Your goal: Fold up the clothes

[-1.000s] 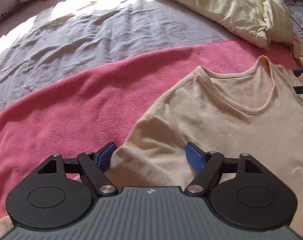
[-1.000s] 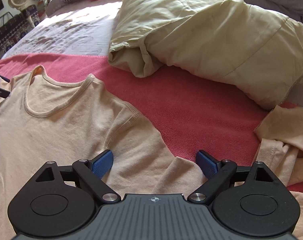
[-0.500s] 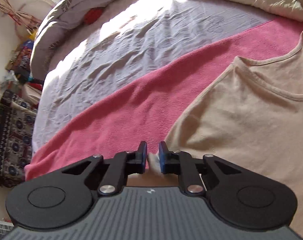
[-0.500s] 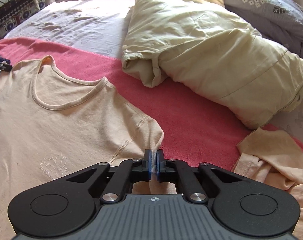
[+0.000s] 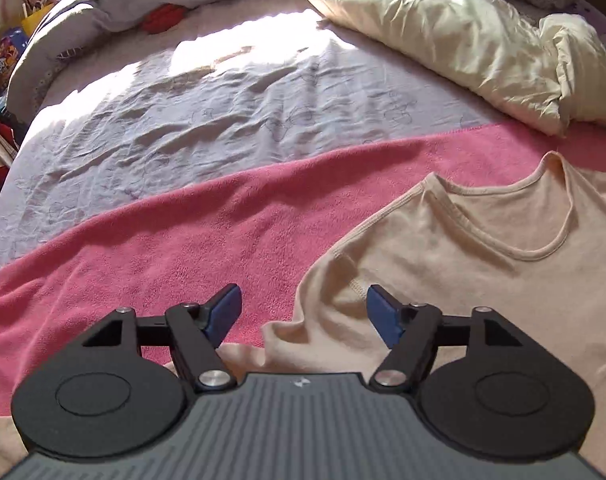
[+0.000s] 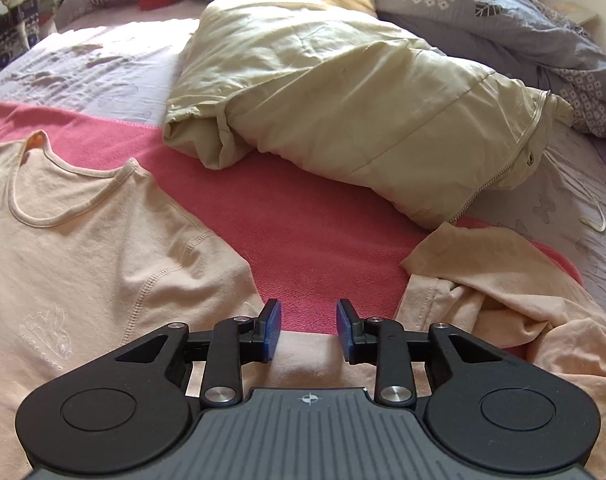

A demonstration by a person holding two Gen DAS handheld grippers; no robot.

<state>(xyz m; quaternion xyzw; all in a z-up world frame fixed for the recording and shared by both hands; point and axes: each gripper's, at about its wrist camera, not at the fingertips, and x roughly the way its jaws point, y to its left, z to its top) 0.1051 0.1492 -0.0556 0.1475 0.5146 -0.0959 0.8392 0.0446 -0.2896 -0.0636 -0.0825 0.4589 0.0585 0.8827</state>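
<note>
- On the bed, a peach T-shirt (image 5: 483,264) lies face up and spread flat on a pink towel (image 5: 223,232), its neckline pointing toward the pillows; a small pale print shows low on the chest in the right wrist view.
- Left gripper (image 5: 303,314) hangs low over the shirt's sleeve on that side, its jaws wide apart with nothing between them — the sleeve edge and shoulder seam lie just ahead of the blue pads.
- Right gripper (image 6: 307,330) sits over the other sleeve, jaws parted to a narrower gap and holding nothing; peach cloth runs under them and bare towel shows just beyond.
- A second peach garment (image 6: 515,300) lies crumpled on the towel near the right gripper, apart from the spread shirt, and a cream pillow (image 6: 343,112) rests behind both.
- Both sleeves are out to the sides and no fold shows in the body, so the shirt looks laid out ready for folding rather than folded.
- To take a sleeve well, I judge each pair of jaws should bite at the hem of the sleeve, catching both layers of cloth and none of the towel's pile beneath.
- Thin jersey like this slides and stretches easily, so a lift kept low and carried evenly on both sides would likely keep the body flat and the neckline centred.
- The crumpled garment sits close enough to the right sleeve that a wide swing could drag it along.
</note>
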